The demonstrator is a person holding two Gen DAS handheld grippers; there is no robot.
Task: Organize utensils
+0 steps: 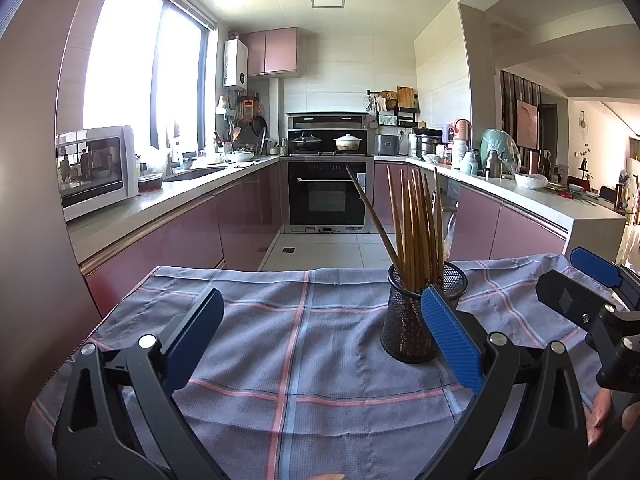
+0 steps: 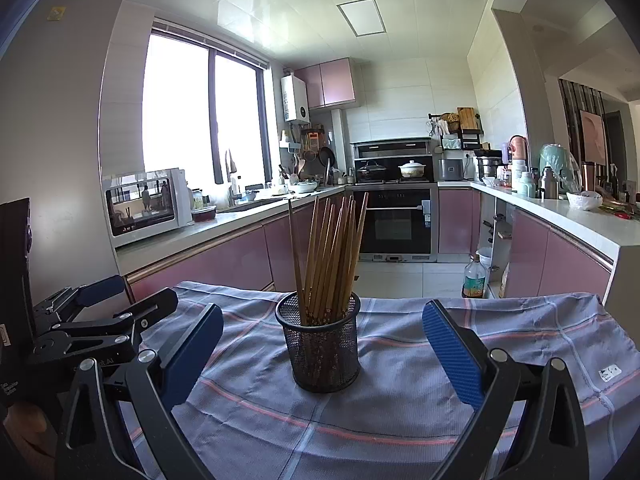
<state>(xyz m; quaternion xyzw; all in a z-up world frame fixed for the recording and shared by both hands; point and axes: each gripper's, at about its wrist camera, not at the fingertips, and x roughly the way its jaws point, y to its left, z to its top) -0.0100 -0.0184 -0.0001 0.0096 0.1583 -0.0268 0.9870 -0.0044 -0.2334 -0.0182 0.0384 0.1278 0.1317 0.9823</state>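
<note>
- A kitchen with pink cabinets; in front, a table covered by a blue-grey checked cloth (image 2: 400, 412) with pink and pale blue lines.
- A black mesh cup (image 2: 322, 350) stands upright on the cloth, toward the far middle of the table; it holds a bundle of brown wooden chopsticks (image 2: 330, 256), thick ends up, fanned out; in the left wrist view one chopstick (image 1: 370, 214) leans far out to the left of the rest.
- The right gripper (image 2: 322, 354) has its two blue-padded fingers spread wide apart and grips nothing; the cup sits between the fingers and a little beyond them, touching neither.
- The left gripper (image 1: 320, 336) is likewise spread wide and empty, over bare cloth; the cup (image 1: 412, 320) stands just behind its right finger (image 1: 452, 340), partly hidden by the pad; whether they touch cannot be told.
- Each gripper shows at the edge of the other's view; they are side by side, near the table's front edge.
- Behind: a white microwave (image 2: 146, 208) on the left counter; a black oven (image 2: 396, 220) at the far wall.
</note>
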